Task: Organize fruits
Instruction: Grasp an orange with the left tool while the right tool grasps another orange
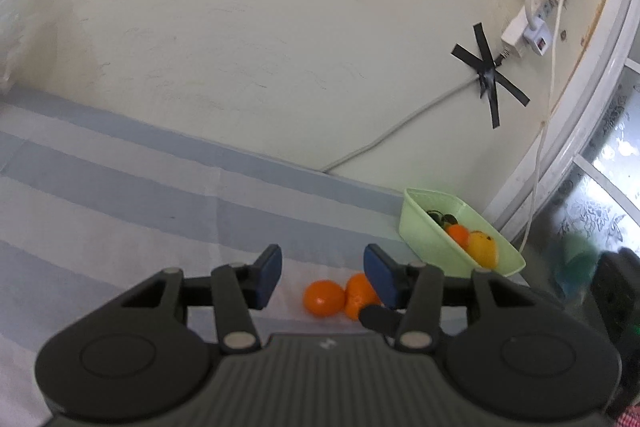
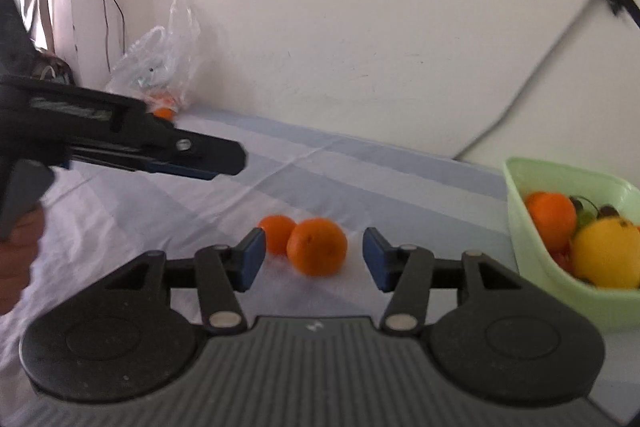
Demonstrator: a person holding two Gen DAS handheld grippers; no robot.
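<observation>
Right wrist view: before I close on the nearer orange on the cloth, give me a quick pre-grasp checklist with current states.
1. Right hand-held gripper open and empty: ok.
2. Nearer orange lined up between its fingers: ok, though it sits just ahead of the pads.
3. Orange free of neighbours: not ok, the second orange seems to touch it on the left.
4. Left hand-held gripper out of the way: ok, it is up and to the left in this view.
5. Room in the green tub for another fruit: cannot tell; it already holds an orange, a yellow fruit and dark fruit.
</observation>
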